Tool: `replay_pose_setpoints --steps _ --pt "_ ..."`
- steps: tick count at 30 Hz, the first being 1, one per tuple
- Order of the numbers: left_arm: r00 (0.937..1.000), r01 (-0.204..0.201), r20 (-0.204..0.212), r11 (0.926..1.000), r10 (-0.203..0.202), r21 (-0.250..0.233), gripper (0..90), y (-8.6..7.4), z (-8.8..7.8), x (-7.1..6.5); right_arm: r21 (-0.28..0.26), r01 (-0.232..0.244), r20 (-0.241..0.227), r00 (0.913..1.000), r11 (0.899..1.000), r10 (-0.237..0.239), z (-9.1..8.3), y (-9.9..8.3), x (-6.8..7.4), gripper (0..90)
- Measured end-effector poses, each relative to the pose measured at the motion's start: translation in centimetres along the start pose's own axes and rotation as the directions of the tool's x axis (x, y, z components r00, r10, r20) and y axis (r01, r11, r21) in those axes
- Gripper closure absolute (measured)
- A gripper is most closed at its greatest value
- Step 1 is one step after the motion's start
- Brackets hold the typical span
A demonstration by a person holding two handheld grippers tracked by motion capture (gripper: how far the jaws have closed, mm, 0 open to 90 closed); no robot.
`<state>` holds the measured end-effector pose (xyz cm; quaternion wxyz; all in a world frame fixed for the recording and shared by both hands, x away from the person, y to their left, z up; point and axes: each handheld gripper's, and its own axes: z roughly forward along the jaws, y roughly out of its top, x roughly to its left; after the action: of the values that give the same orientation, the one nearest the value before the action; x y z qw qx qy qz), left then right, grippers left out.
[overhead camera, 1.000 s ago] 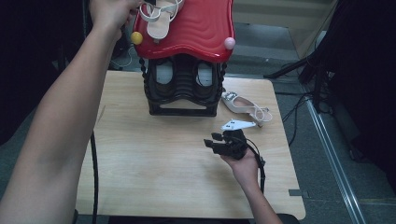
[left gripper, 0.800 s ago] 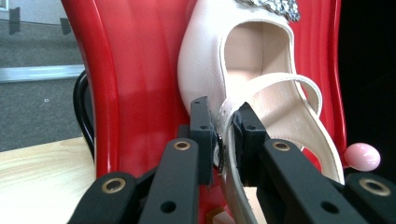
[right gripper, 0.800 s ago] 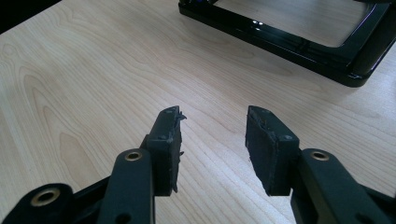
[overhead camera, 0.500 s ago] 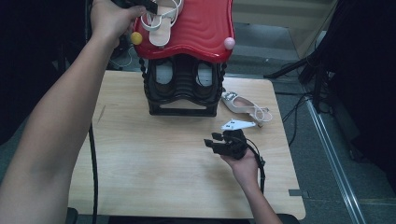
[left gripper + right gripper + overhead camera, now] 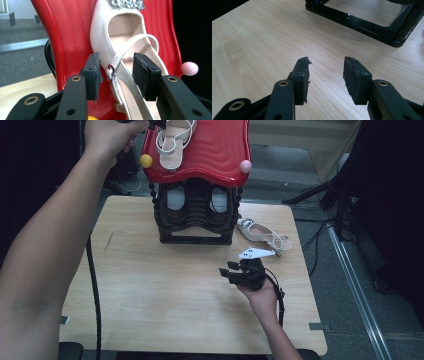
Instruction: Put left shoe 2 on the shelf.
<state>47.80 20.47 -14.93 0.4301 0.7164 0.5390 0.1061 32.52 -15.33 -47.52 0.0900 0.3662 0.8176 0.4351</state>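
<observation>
left tongs raised at arm's length, jaws just opening; right tongs low, jaws apart.

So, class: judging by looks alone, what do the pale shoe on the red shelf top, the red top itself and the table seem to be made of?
Pale shoe: probably smooth leather or faux leather, with a soft sheen, a small metal buckle and glittery toe trim.
Red top: likely moulded plastic, glossy and rippled.
Table: light wood or wood-look laminate, matt with visible grain.

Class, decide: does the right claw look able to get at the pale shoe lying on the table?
Probably yes: the right claw is open and the shoe on the table lies beyond it, with bare tabletop between.
</observation>
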Motion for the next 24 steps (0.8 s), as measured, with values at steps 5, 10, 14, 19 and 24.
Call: replay_pose_setpoints --steps 5,10,14,19,24 --pt "0.9989 -0.042 -0.023 0.9991 0.042 -0.011 54.5 -0.1 -1.2 0.0 -0.007 -0.005 -0.002 1.0 1.0 0.005 -0.1 0.0 -0.2 57.0" --pt "0.999 -0.043 -0.011 0.9991 0.043 0.0 54.2 -0.3 -2.1 0.6 -0.006 -0.003 -0.004 1.0 1.0 0.003 -0.1 0.0 -0.1 57.0" --pt "0.9992 -0.039 -0.005 0.9992 0.039 -0.005 53.5 -0.7 -2.6 1.3 -0.004 -0.004 -0.002 1.0 1.0 0.004 -0.1 0.0 -0.2 57.0" --pt "0.999 -0.044 -0.005 0.999 0.044 -0.003 51.0 -1.3 -3.1 2.0 -0.003 -0.004 0.0 1.0 1.0 0.004 -0.1 0.0 -0.2 57.0" --pt "0.9994 -0.035 -0.003 0.9994 0.035 0.0 48.6 -2.0 -3.3 3.1 -0.003 -0.004 0.001 1.0 1.0 0.004 -0.1 0.0 -0.3 56.7"
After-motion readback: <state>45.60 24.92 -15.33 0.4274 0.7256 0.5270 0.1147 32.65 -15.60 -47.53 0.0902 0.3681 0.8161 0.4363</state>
